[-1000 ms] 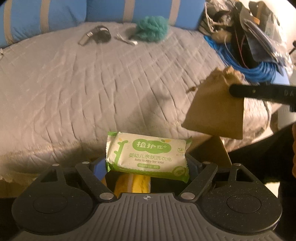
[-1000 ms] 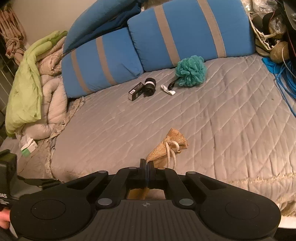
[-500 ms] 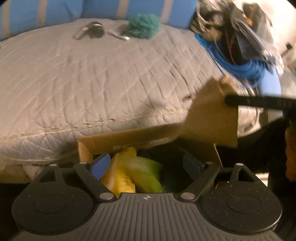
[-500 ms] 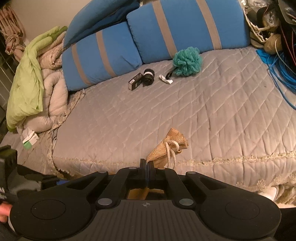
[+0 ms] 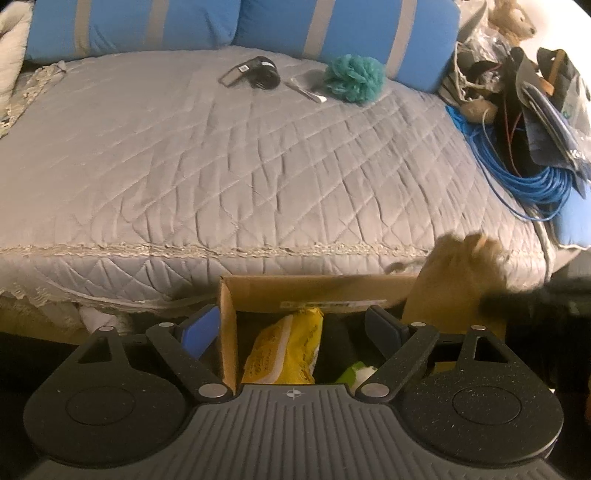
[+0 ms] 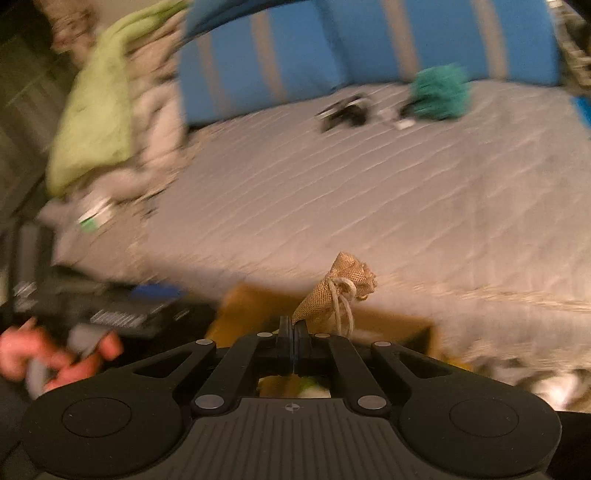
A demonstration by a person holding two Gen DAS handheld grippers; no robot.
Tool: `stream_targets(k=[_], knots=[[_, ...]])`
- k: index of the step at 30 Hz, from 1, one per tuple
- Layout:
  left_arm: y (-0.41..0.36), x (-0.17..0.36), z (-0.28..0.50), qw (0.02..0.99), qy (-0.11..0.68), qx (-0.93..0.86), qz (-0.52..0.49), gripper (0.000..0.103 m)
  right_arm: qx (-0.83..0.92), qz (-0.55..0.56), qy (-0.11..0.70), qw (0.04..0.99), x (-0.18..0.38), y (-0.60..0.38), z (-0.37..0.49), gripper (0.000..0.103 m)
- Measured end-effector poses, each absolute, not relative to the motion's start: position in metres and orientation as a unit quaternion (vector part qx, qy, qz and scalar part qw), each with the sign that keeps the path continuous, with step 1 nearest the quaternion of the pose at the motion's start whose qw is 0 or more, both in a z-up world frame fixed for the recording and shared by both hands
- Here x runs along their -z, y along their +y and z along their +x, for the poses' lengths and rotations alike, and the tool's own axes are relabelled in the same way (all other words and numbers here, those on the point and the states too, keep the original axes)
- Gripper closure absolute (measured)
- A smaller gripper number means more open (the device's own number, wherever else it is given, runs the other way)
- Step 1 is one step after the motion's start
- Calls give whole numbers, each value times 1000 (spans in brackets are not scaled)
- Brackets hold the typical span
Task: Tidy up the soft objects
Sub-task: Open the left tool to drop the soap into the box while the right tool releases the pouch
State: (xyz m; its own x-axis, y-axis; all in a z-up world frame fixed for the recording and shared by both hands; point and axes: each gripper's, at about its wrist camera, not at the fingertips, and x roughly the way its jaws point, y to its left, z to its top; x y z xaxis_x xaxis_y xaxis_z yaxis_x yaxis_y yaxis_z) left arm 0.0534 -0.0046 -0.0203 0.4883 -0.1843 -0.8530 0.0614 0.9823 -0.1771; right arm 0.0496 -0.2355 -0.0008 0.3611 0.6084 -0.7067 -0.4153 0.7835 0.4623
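Note:
My left gripper (image 5: pixel 291 326) is open and empty above a cardboard box (image 5: pixel 317 291) at the foot of the bed. In the box lie a yellow packet (image 5: pixel 284 350) and the green-and-white soap pack (image 5: pixel 356 371). My right gripper (image 6: pixel 293 332) is shut on a burlap drawstring pouch (image 6: pixel 336 288), held over the box's right end; the pouch also shows blurred in the left wrist view (image 5: pixel 458 280). A teal bath pouf (image 5: pixel 354 77) lies far back on the bed.
The grey quilted bed (image 5: pixel 221 166) fills the view, with blue striped pillows (image 5: pixel 332 26) behind. A black device (image 5: pixel 255 70) and white clip (image 5: pixel 306 90) lie by the pouf. Blue cable coil (image 5: pixel 524 177) and clutter sit right; green and beige blankets (image 6: pixel 96 110) left.
My left gripper let go of the soap pack, which dropped into the box, and drew back. My right gripper carried the pouch down toward the box, moving fast.

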Motion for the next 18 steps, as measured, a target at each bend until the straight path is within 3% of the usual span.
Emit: stream_targets(k=[1, 3, 5, 7, 10, 18], knots=[[-4, 20, 53, 861, 501, 69, -62, 17, -337, 99, 480, 804, 3, -229, 49, 99], [-2, 20, 53, 861, 500, 65, -63, 17, -327, 67, 495, 802, 7, -220, 48, 83], [-1, 20, 52, 861, 500, 63, -64, 17, -297, 40, 514, 803, 14, -215, 51, 30], [0, 21, 52, 861, 501, 62, -63, 17, -275, 29, 508, 816, 14, -215, 51, 16], [0, 22, 52, 860, 502, 59, -62, 17, -264, 35, 499, 825, 12, -219, 52, 4], [-3, 23, 53, 858, 508, 60, -51, 17, -230, 21, 503, 833, 19, -217, 59, 0]])
